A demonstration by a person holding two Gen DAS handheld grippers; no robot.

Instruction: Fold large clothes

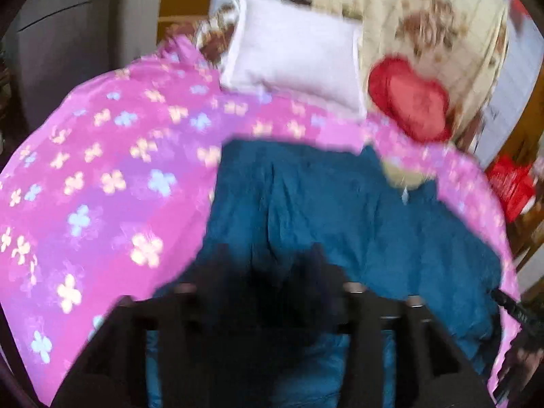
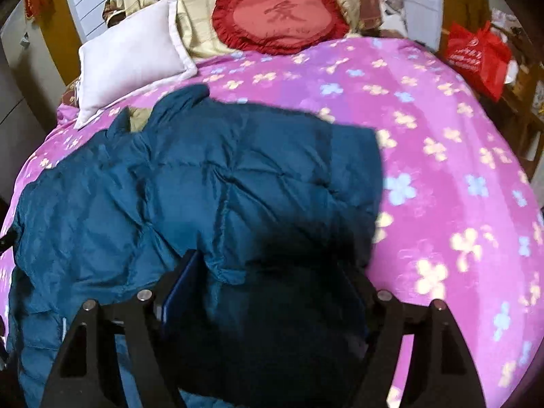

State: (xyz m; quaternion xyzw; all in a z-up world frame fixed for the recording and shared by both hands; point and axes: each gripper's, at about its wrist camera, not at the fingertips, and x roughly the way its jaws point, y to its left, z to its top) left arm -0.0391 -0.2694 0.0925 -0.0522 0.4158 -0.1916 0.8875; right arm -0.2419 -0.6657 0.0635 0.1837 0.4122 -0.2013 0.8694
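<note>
A teal padded jacket lies spread and rumpled on a bed. In the blurred left wrist view my left gripper hovers over the jacket's near part with its dark fingers apart; only flat teal cloth shows under the gap, so it is open. In the right wrist view my right gripper sits at the jacket's near right part. A thick bunch of the jacket fills the space from one finger to the other, so it is shut on the jacket. The jacket's right side ends in a folded edge on the cover.
A pink flowered cover lies over the bed. At its head are a white pillow, a red heart cushion and a cream quilt. A red bag stands beside the bed at the right.
</note>
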